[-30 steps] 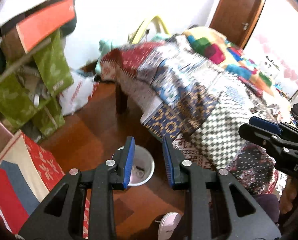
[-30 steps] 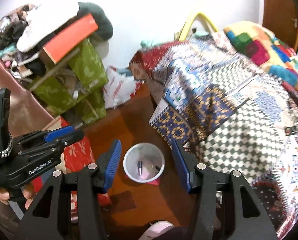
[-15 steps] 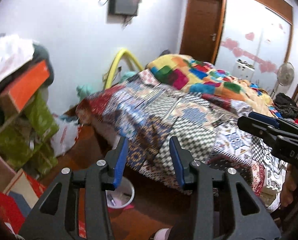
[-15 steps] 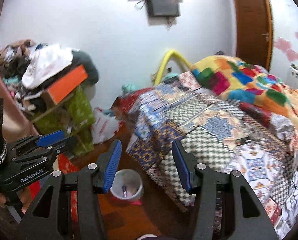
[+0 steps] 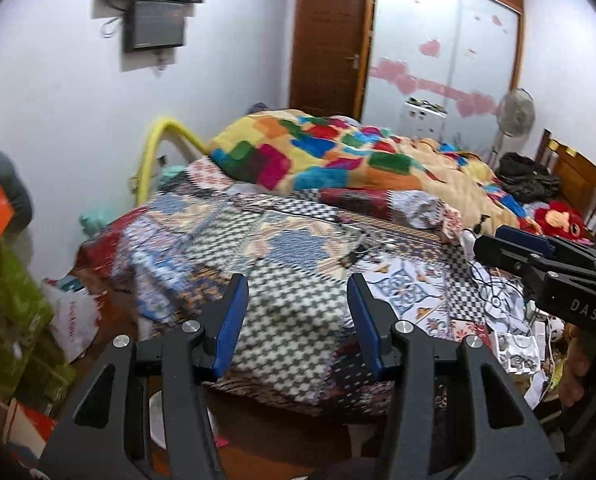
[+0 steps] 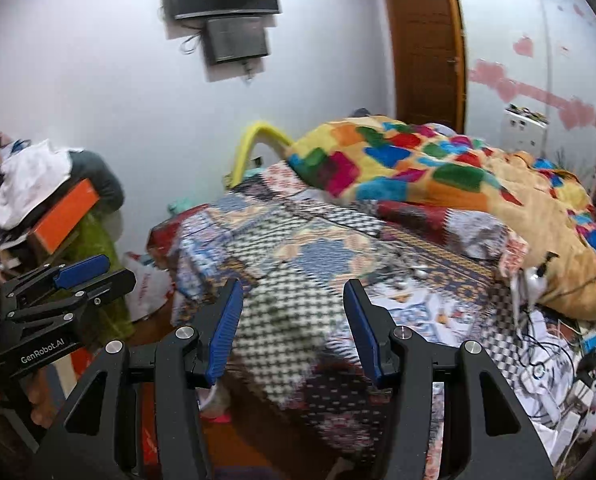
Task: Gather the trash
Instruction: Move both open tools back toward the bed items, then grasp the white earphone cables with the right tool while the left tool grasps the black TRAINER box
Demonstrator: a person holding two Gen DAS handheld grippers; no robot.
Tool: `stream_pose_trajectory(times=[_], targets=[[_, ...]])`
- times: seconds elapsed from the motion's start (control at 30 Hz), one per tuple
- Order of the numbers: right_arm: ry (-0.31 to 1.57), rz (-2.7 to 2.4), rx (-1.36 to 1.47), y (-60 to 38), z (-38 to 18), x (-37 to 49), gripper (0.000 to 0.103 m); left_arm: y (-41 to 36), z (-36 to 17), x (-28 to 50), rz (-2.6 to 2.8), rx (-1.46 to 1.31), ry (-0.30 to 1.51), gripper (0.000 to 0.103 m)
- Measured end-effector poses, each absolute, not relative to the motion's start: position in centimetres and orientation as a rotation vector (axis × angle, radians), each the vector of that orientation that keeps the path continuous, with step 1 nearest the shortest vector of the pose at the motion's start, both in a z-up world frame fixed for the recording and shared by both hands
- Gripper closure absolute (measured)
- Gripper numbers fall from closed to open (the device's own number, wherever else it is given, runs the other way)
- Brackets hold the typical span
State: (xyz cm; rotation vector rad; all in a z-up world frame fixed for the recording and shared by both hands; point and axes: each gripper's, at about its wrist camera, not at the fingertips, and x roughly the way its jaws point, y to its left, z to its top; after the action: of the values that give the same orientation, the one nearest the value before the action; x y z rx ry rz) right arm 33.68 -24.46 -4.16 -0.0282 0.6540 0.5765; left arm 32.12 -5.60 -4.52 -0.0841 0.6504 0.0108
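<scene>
My left gripper [image 5: 295,312] is open and empty, raised and facing the patchwork bed [image 5: 298,248]. My right gripper [image 6: 293,316] is open and empty too, facing the same bed [image 6: 318,248]. Each gripper shows in the other's view: the right one [image 5: 538,264] at the right edge, the left one [image 6: 65,280] at the left edge. The white trash bin [image 5: 157,420] on the floor is mostly hidden behind the left gripper's fingers. Papers, cables and small packets [image 5: 510,340] lie scattered on the bed's near right part, also in the right wrist view [image 6: 570,364].
A bright block-pattern blanket [image 5: 338,160] is heaped on the bed. A cluttered stack with green bags and an orange box [image 6: 61,216] stands left, with a white plastic bag [image 5: 71,320] on the wooden floor. A door [image 5: 326,48], wardrobe and fan [image 5: 516,112] are at the back.
Both grippers tilted up from the floor and the bin toward the bed. The bin slid down out of sight. Both jaws have opened a little wider.
</scene>
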Motion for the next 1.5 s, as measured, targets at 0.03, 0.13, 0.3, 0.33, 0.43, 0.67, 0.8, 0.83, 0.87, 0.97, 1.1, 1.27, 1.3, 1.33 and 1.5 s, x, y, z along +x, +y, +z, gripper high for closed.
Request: stream_pose_trajectory(times=[0.03, 0.13, 0.3, 0.33, 0.43, 0.67, 0.8, 0.83, 0.87, 0.97, 1.1, 1.27, 1.3, 1.33, 1.5], targets=[[0.658, 0.562, -0.026, -25.0, -4.3, 34.2, 0.054, -6.2, -4.7, 33.0, -0.003, -0.08, 0.654, 0.053], [0.675, 0.519, -0.03, -26.7, -4.9, 35.9, 0.054, -7.7, -5.5, 35.5, -0.043, -0.082, 0.674, 0.053], [0.713, 0.467, -0.019, -29.5, -6.5, 38.9, 0.054, -9.3, -7.8, 40.1, -0.088, -0.083, 0.732, 0.053], [0.723, 0.458, -0.013, -29.9, -6.9, 39.6, 0.054, -9.4, -8.2, 40.7, -0.091, -0.084, 0.743, 0.053], [0.765, 0.445, 0.016, -31.0, -8.6, 41.9, 0.054, -9.7, -10.1, 43.6, -0.109, -0.092, 0.787, 0.053], [0.84, 0.423, 0.047, -31.9, -12.6, 46.3, 0.054, -9.9, -15.5, 49.4, -0.131, -0.103, 0.857, 0.053], [0.878, 0.435, 0.065, -31.2, -15.0, 49.0, 0.054, -9.8, -18.3, 51.8, -0.131, -0.102, 0.894, 0.053], [0.885, 0.441, 0.064, -30.8, -15.5, 49.8, 0.054, -9.6, -19.1, 52.5, -0.135, -0.106, 0.904, 0.053], [0.893, 0.447, 0.061, -30.4, -16.1, 50.5, 0.054, -9.5, -19.6, 53.0, -0.136, -0.106, 0.912, 0.053], [0.915, 0.47, 0.052, -28.8, -17.8, 52.8, 0.054, -9.1, -21.6, 54.8, -0.143, -0.111, 0.935, 0.053], [0.924, 0.51, 0.02, -26.5, -19.6, 55.8, 0.056, -8.6, -24.0, 56.8, -0.15, -0.114, 0.961, 0.053], [0.963, 0.485, -0.028, -24.3, -22.3, 59.5, 0.064, -8.7, -25.8, 58.6, -0.169, -0.109, 0.977, 0.053], [0.973, 0.475, -0.03, -24.1, -22.8, 60.1, 0.072, -8.8, -26.0, 58.9, -0.174, -0.106, 0.978, 0.053], [0.985, 0.478, -0.03, -23.9, -23.3, 60.6, 0.084, -8.9, -26.3, 59.2, -0.18, -0.107, 0.979, 0.053], [0.993, 0.512, 0.035, -24.6, -23.8, 61.2, 0.097, -10.0, -27.0, 60.8, -0.284, -0.158, 0.978, 0.053]])
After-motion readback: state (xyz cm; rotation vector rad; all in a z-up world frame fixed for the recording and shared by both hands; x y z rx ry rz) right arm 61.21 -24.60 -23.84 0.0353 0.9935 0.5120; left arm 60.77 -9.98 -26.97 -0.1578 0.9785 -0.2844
